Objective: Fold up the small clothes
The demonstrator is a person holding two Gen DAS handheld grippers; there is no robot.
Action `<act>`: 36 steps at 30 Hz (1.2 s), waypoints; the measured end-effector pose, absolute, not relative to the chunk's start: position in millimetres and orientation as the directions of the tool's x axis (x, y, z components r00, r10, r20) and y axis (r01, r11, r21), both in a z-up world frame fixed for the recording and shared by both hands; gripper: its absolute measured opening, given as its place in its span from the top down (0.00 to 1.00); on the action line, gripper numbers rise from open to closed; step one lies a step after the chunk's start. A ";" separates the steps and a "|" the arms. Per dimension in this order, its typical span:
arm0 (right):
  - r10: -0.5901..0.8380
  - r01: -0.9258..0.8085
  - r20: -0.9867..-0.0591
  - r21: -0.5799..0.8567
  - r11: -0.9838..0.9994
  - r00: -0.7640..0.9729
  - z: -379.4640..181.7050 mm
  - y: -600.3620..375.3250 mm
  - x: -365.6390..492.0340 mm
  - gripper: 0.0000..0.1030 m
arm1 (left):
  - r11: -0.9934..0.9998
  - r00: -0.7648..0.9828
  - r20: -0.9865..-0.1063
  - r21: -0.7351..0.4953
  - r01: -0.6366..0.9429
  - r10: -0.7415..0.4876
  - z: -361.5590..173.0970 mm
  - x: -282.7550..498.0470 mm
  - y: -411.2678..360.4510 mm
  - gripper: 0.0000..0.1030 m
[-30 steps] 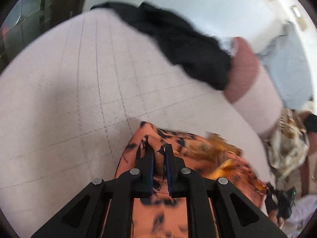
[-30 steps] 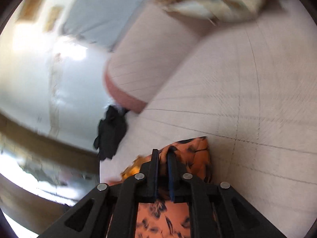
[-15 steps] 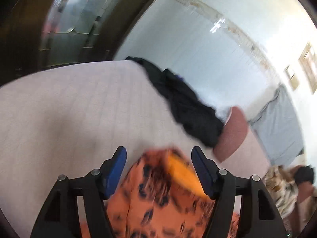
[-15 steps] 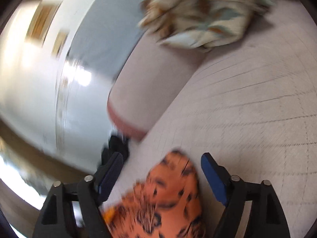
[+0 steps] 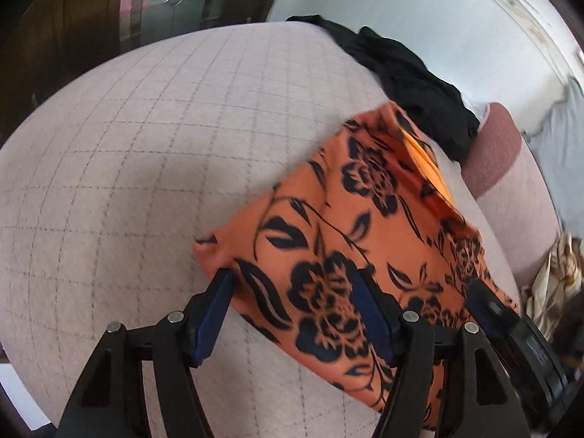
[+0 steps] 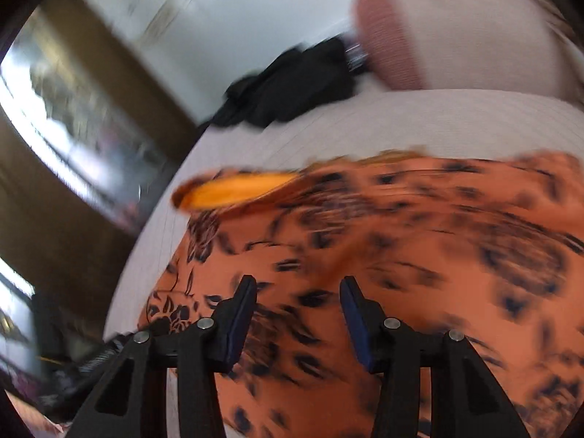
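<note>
Grid-quilted beige bed cover (image 5: 153, 138); pink-ended bolster (image 5: 492, 146) at its far edge, dark wooden cabinet (image 5: 73, 18) beyond its left side, white wall (image 5: 419, 11) behind.

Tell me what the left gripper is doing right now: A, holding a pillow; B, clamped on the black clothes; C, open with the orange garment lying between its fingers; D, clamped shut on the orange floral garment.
C: the left gripper has its jaws spread wide, the orange floral garment lying flat on the bed between them.
</note>
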State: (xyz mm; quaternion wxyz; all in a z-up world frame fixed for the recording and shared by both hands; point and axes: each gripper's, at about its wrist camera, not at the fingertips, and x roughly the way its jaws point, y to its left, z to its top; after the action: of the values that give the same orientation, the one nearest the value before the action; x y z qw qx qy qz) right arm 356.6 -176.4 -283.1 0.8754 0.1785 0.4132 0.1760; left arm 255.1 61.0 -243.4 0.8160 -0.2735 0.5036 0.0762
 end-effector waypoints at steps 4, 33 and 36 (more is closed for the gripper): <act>0.502 -0.193 -0.716 0.472 0.860 0.485 -301.2 -121.1 414.0 0.51 | 0.844 0.446 -0.876 -0.371 -0.386 -0.181 -250.5 264.9 66.8 0.33; 0.097 0.293 -0.836 0.295 0.909 0.540 -317.6 -303.6 238.2 0.64 | 0.962 0.447 -0.893 -0.084 -0.261 0.044 -241.7 276.6 37.7 0.33; 0.123 0.221 -0.781 0.318 0.922 0.612 -288.5 -290.8 253.9 0.64 | 0.949 0.451 -0.890 -0.089 -0.303 0.061 -239.5 277.3 53.6 0.33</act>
State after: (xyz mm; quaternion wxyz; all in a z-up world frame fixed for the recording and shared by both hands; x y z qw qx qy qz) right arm 253.9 -290.8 -288.5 0.8762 0.1955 0.4396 -0.0278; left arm 277.3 53.6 -239.5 0.8436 -0.1182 0.5127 0.1077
